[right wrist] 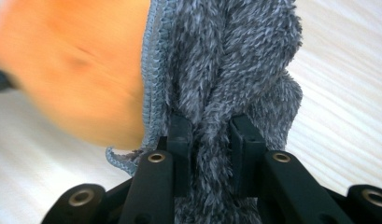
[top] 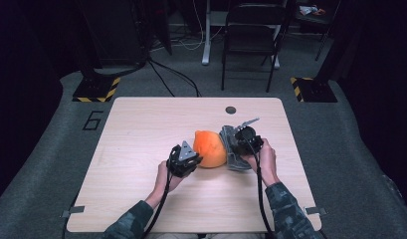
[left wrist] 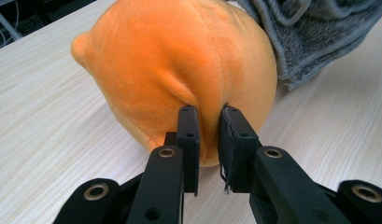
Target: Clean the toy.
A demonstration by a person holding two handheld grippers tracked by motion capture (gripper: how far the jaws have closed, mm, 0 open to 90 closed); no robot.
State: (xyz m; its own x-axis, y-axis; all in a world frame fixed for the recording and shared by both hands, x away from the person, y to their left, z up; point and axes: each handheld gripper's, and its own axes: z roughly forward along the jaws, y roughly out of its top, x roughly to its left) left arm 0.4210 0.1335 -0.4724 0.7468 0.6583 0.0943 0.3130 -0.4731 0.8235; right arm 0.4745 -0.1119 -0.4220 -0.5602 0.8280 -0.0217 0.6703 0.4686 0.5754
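High view: at the desk [top: 141, 199] centre, one orange plush toy [top: 210, 148] lies with one grey fleecy cloth [top: 230, 147] touching it at 3 o'clock. Left gripper [left wrist: 208, 122], at the toy's 8 o'clock, has its jaws clamped on a fold of orange plush; right gripper [right wrist: 209, 135] has its jaws closed on a bunch of grey cloth. Judging by this, the step is drawing the cloth over the toy; next, the right hand likely needs to lift and pull toward 9 o'clock while the left steadies.
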